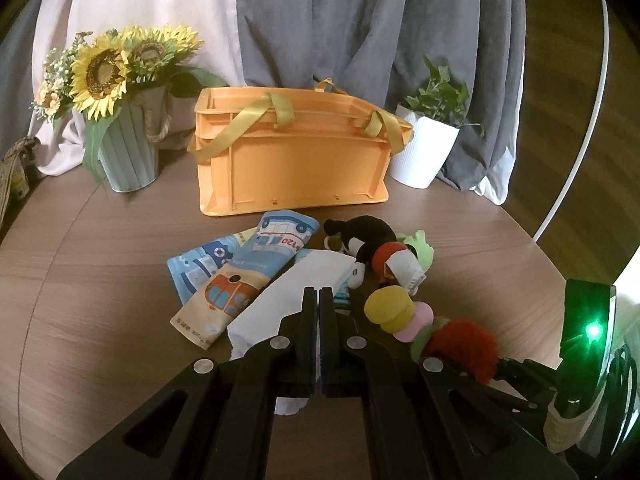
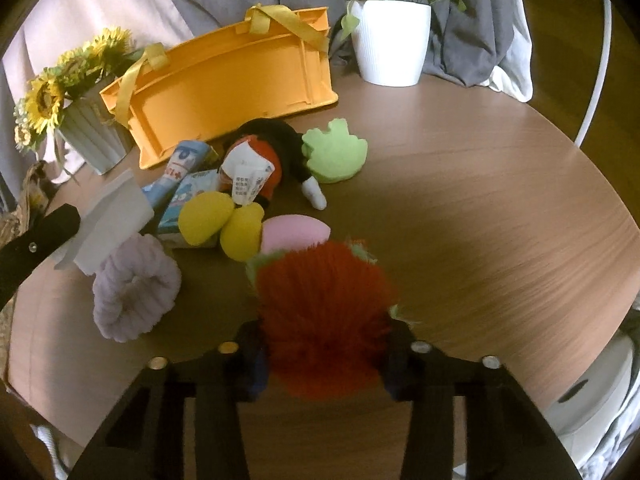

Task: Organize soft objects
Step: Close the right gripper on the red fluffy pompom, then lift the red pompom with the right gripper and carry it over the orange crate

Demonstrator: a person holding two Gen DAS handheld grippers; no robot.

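We've got the L gripper [image 1: 319, 300] w/ fingers pressed nearly together on the white cloth [image 1: 296, 292], its near end pinched between them; the far end lies over the printed pouches [image 1: 244, 272] on the bench [image 1: 100, 280]. The R gripper [image 2: 326, 356] pinches the red fuzzy toy [image 2: 324, 320], green fringe at its edges, fingers spread abt the toy's width. Just past it lie a pink pad [image 2: 294, 232] and two yellow puffs [image 2: 224, 224] touching each other. Left of them sits a lilac scrunchie [image 2: 134, 296], near the white cloth. Farther back: a black/red plush [image 2: 272, 152] w/ paper tag, and a green foam piece [image 2: 334, 154] touching it. The orange bin [image 1: 294, 152], yellow straps on the rim, stands behind the pile, between the sunflower vase [image 1: 126, 152] and the white plant pot [image 1: 426, 150].
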